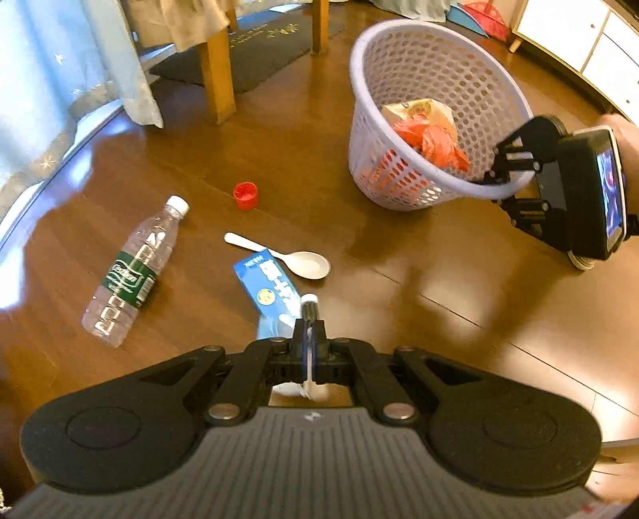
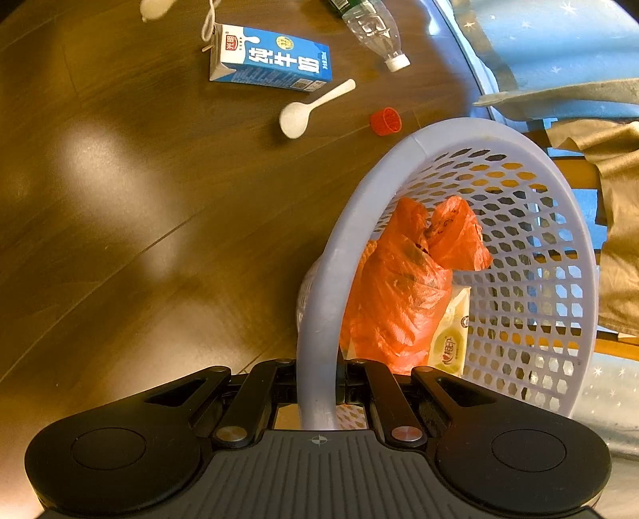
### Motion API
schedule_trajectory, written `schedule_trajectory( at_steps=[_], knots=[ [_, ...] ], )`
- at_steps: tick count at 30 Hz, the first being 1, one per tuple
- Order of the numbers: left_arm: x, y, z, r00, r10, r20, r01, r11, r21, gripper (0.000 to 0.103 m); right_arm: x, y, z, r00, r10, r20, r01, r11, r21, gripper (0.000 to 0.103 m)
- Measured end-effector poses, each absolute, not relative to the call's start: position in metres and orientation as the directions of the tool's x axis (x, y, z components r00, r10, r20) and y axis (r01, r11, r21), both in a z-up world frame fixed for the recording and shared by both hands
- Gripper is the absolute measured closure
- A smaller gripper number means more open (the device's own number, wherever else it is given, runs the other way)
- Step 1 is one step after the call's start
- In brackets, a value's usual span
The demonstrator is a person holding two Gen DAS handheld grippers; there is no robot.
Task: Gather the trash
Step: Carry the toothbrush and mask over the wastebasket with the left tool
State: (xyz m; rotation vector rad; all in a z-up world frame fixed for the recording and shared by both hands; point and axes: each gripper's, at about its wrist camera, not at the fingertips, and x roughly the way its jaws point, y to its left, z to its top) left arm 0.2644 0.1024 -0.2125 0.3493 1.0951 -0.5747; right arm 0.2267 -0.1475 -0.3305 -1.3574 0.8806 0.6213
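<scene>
Two pieces of rubbish are already in the basket (image 2: 471, 135), by our count: an orange plastic bag (image 2: 399, 295) and a pale wrapped packet (image 2: 451, 339) tucked beside it. That part looks done.

Our right gripper (image 2: 319, 383) is clamped on the basket's near rim, and the basket sits tipped, its mouth turned toward the litter. Our left gripper (image 1: 308, 343) is pinched tight on something thin and white (image 1: 309, 315); part of it pokes out past the fingertips and part shows behind them. We can't say what it is, though from the right wrist a white looped cord (image 2: 207, 24) shows at the top edge by the carton. The gripper hangs over the near end of the milk carton (image 1: 271, 295), well short of the basket.

Still on the wooden floor (image 1: 399, 279): the blue milk carton, a white plastic spoon (image 1: 291, 259) just beside it, a clear water bottle (image 1: 131, 271) lying on its side, and a red cap (image 1: 244, 195) nearer the basket. So we judge this roughly a third done, with one piece in hand and four waiting.
</scene>
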Motion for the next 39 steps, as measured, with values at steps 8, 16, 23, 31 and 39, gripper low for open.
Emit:
schedule_trajectory(
  at_steps=[8, 16, 23, 31, 39],
  knots=[
    [0.265, 0.095, -0.189, 0.379, -0.212, -0.901, 0.629, 0.773, 0.083, 0.103, 0.227, -0.146, -0.33, 0.549, -0.106, -0.829, -0.817, 0.142, -0.559, 0.101],
    [0.255, 0.077, -0.172, 0.431, -0.179, -0.885, 0.692, 0.695, 0.197, 0.103, 0.226, -0.146, -0.329, 0.549, -0.1, -0.83, -0.818, 0.137, -0.558, 0.101],
    [0.258, 0.069, -0.142, 0.461, -0.215, -0.861, 0.656, 0.735, 0.168, 0.103, 0.222, -0.15, -0.327, 0.551, -0.091, -0.829, -0.819, 0.131, -0.559, 0.101],
    [0.266, 0.052, -0.11, 0.493, -0.264, -0.829, 0.637, 0.758, 0.137, 0.103, 0.219, -0.15, -0.327, 0.553, -0.087, -0.829, -0.819, 0.123, -0.56, 0.101],
    [0.273, 0.034, -0.077, 0.513, -0.328, -0.793, 0.641, 0.761, 0.1, 0.103, 0.216, -0.15, -0.326, 0.555, -0.082, -0.828, -0.821, 0.11, -0.561, 0.101]
  ],
)
